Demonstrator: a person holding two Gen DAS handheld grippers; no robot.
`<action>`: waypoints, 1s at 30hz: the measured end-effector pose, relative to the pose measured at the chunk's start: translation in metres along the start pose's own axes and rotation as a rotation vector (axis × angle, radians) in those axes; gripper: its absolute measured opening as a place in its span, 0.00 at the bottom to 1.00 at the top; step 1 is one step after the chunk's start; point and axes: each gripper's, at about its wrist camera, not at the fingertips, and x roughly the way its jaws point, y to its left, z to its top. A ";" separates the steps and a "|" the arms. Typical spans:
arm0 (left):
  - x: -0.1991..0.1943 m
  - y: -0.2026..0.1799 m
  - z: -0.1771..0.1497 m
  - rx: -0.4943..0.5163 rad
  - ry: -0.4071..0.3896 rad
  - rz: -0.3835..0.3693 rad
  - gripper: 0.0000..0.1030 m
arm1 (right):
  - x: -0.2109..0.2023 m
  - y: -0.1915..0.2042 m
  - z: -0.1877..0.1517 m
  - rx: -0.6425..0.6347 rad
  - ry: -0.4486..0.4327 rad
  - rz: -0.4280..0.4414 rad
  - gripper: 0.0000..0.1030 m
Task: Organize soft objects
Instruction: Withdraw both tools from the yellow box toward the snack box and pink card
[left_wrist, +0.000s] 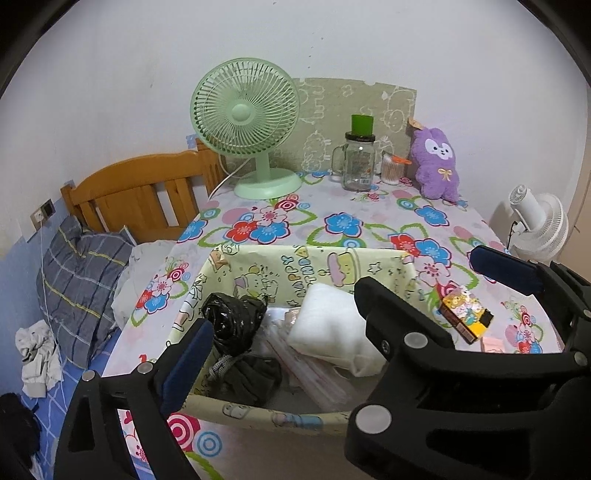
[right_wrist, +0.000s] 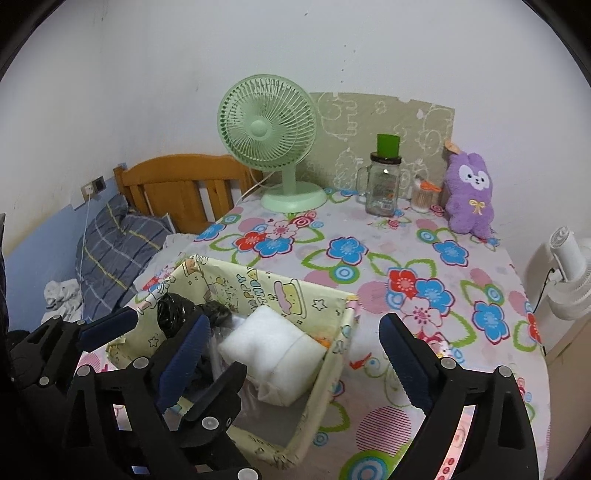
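A pale yellow cartoon-print box (left_wrist: 295, 258) sits on the flowered table. It holds a white foam bundle (left_wrist: 325, 325), a crumpled black plastic bag (left_wrist: 229, 317) and a dark cloth (left_wrist: 255, 380). My left gripper (left_wrist: 295, 325) hovers open over the box; its right finger is hidden behind the right gripper's black finger. My right gripper (right_wrist: 294, 321) is also open above the box (right_wrist: 291, 288), with the foam bundle (right_wrist: 269, 347) below its jaws and untouched. The two grippers overlap. A purple plush rabbit (right_wrist: 469, 195) leans on the wall at the back right.
At the back stand a green fan (left_wrist: 251, 125), a glass jar with a green lid (left_wrist: 358, 162) and a swab pot (left_wrist: 391, 170). A small colourful pack (left_wrist: 467, 314) lies right of the box. A white fan (left_wrist: 535, 225) stands off the table's right edge, and a bed with a plaid pillow (left_wrist: 81, 273) lies left.
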 end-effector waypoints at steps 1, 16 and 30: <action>-0.001 -0.002 0.000 0.002 -0.002 -0.001 0.93 | -0.003 -0.001 0.000 0.001 -0.004 -0.004 0.92; -0.030 -0.032 -0.004 0.021 -0.039 -0.023 0.94 | -0.043 -0.022 -0.009 0.007 -0.054 -0.039 0.95; -0.043 -0.066 -0.012 0.041 -0.064 -0.061 0.96 | -0.067 -0.049 -0.023 0.026 -0.072 -0.089 0.95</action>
